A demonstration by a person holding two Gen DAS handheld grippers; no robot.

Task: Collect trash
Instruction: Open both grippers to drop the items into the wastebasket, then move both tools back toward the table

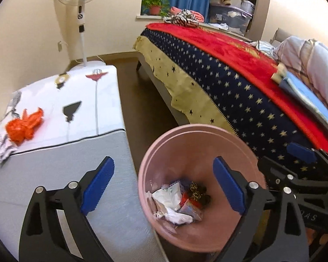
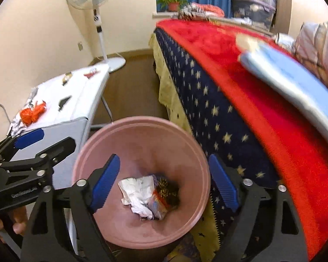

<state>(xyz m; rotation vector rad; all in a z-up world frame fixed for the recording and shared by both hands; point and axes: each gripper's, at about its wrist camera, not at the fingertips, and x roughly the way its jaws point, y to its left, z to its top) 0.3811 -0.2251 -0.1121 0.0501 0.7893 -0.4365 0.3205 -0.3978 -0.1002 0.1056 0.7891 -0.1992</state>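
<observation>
A pink trash bin [image 1: 155, 152] stands on the floor between a small table and the bed; it also shows in the right wrist view [image 2: 142, 131]. Crumpled white paper and wrappers [image 1: 175, 203] lie in its bottom, also seen in the right wrist view [image 2: 142, 192]. A crumpled orange plastic bag [image 1: 24, 126] lies on the table's white cloth, also in the right wrist view [image 2: 32, 112]. My left gripper [image 1: 164, 187] is open and empty above the bin's left rim. My right gripper [image 2: 164, 185] is open and empty above the bin.
The table [image 1: 65, 152] with a printed white cloth stands left of the bin. A bed [image 1: 240, 87] with a red and starred blanket lies to the right, with a light blue book [image 2: 295, 91] on it. A standing fan [image 1: 82, 21] is by the far wall.
</observation>
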